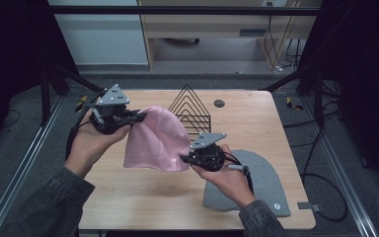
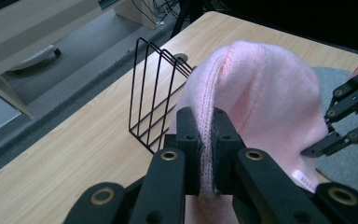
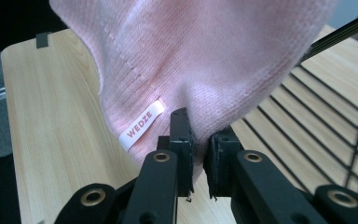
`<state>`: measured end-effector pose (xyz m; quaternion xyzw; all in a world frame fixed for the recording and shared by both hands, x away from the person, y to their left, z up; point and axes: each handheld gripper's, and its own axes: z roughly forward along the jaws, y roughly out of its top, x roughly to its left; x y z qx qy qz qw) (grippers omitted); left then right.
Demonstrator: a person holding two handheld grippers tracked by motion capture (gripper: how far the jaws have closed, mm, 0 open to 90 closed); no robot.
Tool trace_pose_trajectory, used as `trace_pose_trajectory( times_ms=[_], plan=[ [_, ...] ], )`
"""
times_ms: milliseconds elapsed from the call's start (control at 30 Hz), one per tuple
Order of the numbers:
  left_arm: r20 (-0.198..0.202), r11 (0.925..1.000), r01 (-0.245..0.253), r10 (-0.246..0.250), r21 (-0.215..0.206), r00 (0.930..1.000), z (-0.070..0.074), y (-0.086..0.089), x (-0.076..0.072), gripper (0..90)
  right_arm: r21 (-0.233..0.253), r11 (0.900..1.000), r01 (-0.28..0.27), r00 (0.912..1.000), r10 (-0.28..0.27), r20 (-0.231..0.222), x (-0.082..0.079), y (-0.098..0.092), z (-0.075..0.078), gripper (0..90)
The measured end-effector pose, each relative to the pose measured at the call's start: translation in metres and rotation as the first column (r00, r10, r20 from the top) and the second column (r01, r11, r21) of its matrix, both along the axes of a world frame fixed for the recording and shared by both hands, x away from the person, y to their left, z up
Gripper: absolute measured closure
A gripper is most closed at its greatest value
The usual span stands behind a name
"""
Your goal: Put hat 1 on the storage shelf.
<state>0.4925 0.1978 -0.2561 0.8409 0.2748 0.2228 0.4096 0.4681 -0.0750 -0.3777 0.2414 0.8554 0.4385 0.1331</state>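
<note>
A pink knitted hat (image 1: 155,140) hangs in the air above the wooden table (image 1: 128,197), stretched between both grippers. My left gripper (image 1: 140,116) is shut on the hat's upper left edge; in the left gripper view the knit fold (image 2: 206,140) is pinched between the jaws. My right gripper (image 1: 183,159) is shut on the hat's lower right hem. In the right gripper view the pink fabric (image 3: 200,60) hangs over the jaws, with a white label (image 3: 142,125) reading WEDZE just left of them.
A black wire rack (image 1: 190,108) stands behind the hat at the table's middle back. A grey felt piece (image 1: 264,182) lies on the right under the right hand. A round grommet (image 1: 219,103) sits near the back edge.
</note>
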Motion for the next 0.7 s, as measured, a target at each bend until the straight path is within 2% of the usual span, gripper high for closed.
trace_pose_trajectory(
  times_ms=[167,233,333,533,700],
  plan=[
    [0.019,0.9995,-0.008,0.008,-0.030,0.9998,0.007,0.001,0.002,84.5,-0.009,1.000,0.004,0.9999,-0.004,0.014,0.006,-0.007,0.019,82.9],
    [0.025,0.9995,-0.006,0.007,-0.030,0.9997,0.011,0.002,0.005,84.5,-0.012,1.000,0.004,0.9998,-0.004,0.020,0.009,-0.008,0.026,82.9],
    [0.029,0.9983,-0.011,0.012,-0.058,0.9995,0.015,0.002,0.010,84.5,-0.011,1.000,0.008,0.9997,-0.007,0.024,0.018,-0.011,0.038,82.9],
    [0.029,0.9955,-0.018,0.020,-0.093,0.9994,0.025,0.001,0.029,84.5,-0.021,1.000,0.000,0.9999,0.001,0.015,0.036,-0.013,0.055,83.0],
    [0.025,0.9943,-0.011,0.013,-0.106,0.9996,0.032,-0.004,0.043,84.4,-0.031,1.000,-0.002,0.9996,0.003,0.029,0.049,-0.014,0.073,83.0]
  ],
)
